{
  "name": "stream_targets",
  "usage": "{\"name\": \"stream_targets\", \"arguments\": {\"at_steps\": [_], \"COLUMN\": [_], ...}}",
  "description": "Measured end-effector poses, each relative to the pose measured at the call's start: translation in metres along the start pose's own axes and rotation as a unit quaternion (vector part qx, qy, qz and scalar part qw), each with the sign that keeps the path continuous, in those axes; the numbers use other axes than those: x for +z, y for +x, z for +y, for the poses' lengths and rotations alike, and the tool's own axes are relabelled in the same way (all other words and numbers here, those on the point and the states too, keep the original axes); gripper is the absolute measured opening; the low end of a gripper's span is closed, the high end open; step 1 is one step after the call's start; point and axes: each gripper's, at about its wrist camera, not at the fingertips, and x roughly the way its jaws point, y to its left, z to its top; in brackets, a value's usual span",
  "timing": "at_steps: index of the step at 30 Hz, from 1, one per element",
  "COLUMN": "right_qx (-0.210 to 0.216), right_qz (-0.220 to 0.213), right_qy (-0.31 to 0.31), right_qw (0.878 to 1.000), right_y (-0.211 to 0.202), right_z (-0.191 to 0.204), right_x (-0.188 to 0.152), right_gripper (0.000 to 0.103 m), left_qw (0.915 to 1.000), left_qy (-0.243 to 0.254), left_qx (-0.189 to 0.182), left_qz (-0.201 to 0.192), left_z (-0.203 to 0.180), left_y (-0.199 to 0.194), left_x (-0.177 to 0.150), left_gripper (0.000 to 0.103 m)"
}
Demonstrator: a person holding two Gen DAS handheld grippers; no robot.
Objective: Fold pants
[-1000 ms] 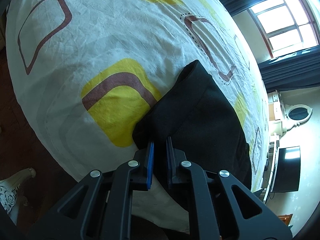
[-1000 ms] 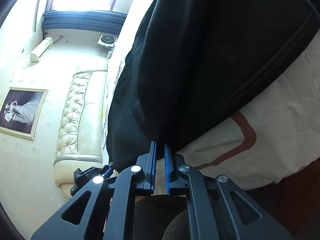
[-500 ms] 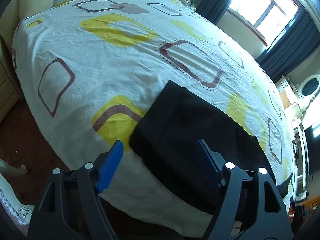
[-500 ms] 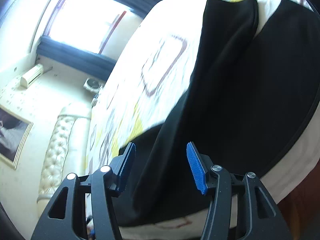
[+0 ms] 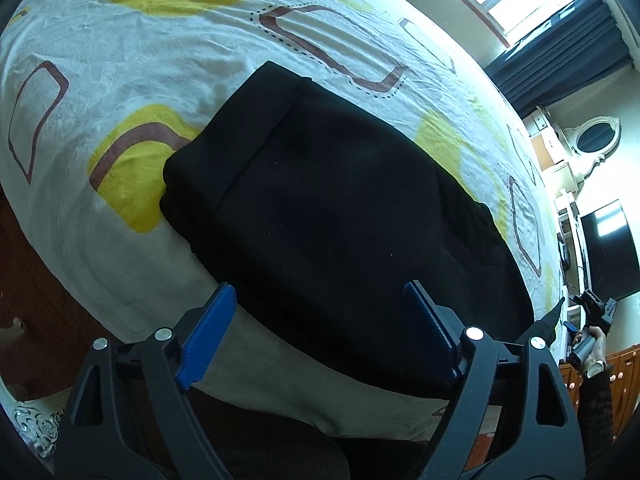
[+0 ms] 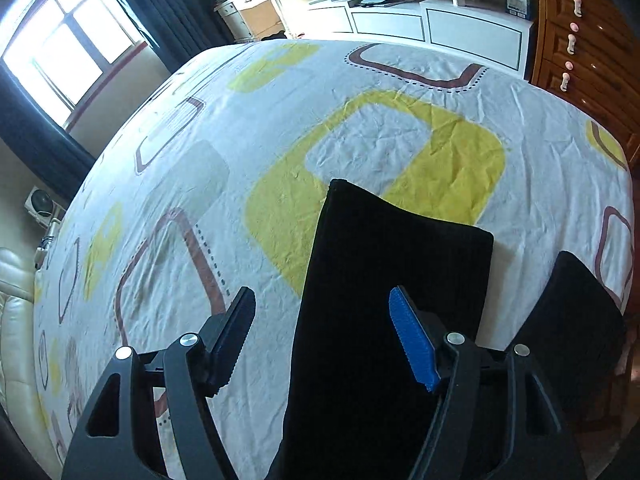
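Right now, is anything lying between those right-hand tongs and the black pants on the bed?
No. In the right wrist view the right tongs hang open above the black pants, nothing between them.

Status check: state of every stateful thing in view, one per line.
pants: folded, lying flat on the bed, released
left gripper: open, jaws just widened, nothing between the pads
right gripper: open, jaws just widened, empty
curtains: drawn aside
bedsheet: spread, wrinkled
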Motion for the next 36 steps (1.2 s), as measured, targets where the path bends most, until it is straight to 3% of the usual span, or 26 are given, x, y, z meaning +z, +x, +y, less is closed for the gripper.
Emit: {"name": "stream_targets", "arguments": {"at_steps": [4, 5, 8, 14, 16, 18, 24, 28, 30, 31, 32, 36], "right_qx": [-0.038, -0.031, 0.022, 0.168, 0.195, 0.195, 0.177, 0.243, 0.252, 0.243, 0.240, 0.228], "right_qz": [0.034, 0.043, 0.052, -0.010, -0.031, -0.052, -0.007, 0.019, 0.012, 0.007, -0.005, -0.012], "right_qy": [0.001, 0.010, 0.034, 0.051, 0.066, 0.078, 0.170, 0.184, 0.182, 0.178, 0.174, 0.137], "right_qw": [0.999, 0.999, 0.998, 0.984, 0.978, 0.976, 0.969, 0.952, 0.950, 0.954, 0.955, 0.964], "right_y": [0.054, 0.062, 0.061, -0.019, -0.050, -0.072, -0.062, -0.050, -0.051, -0.052, -0.053, -0.043], "right_z": [-0.007, -0.014, -0.030, -0.082, -0.115, -0.152, -0.260, -0.260, -0.243, -0.231, -0.219, -0.154], "right_x": [0.000, -0.004, -0.010, -0.019, -0.029, -0.045, -0.097, -0.101, -0.091, -0.083, -0.075, -0.037], "right_gripper": [0.065, 0.041, 0.014, 0.010, 0.010, 0.010, 0.010, 0.011, 0.033, 0.060, 0.068, 0.068], "left_qw": [1.0000, 1.0000, 0.9999, 0.9998, 0.9999, 0.9999, 0.9993, 0.9988, 0.9989, 0.9989, 0.9989, 0.9985], "left_qy": [-0.001, 0.000, -0.001, -0.010, -0.003, 0.009, 0.036, 0.046, 0.044, 0.043, 0.044, 0.049], "left_qx": [0.001, 0.002, 0.005, 0.008, 0.006, 0.005, 0.006, 0.016, 0.015, 0.013, 0.013, 0.016], "left_qz": [0.005, 0.005, 0.009, 0.015, 0.010, 0.004, 0.006, 0.009, 0.010, 0.010, 0.011, 0.021], "left_z": [0.000, 0.000, 0.002, 0.006, 0.003, -0.002, -0.014, -0.017, -0.018, -0.019, -0.020, -0.020], "left_y": [0.004, 0.004, 0.007, 0.009, 0.006, 0.003, 0.006, 0.010, 0.010, 0.011, 0.011, 0.017], "left_x": [0.000, 0.000, 0.000, -0.004, -0.004, -0.007, -0.014, -0.020, -0.022, -0.024, -0.025, -0.026], "left_gripper": [0.085, 0.085, 0.085, 0.085, 0.085, 0.085, 0.085, 0.085, 0.085, 0.085, 0.085, 0.085]}}
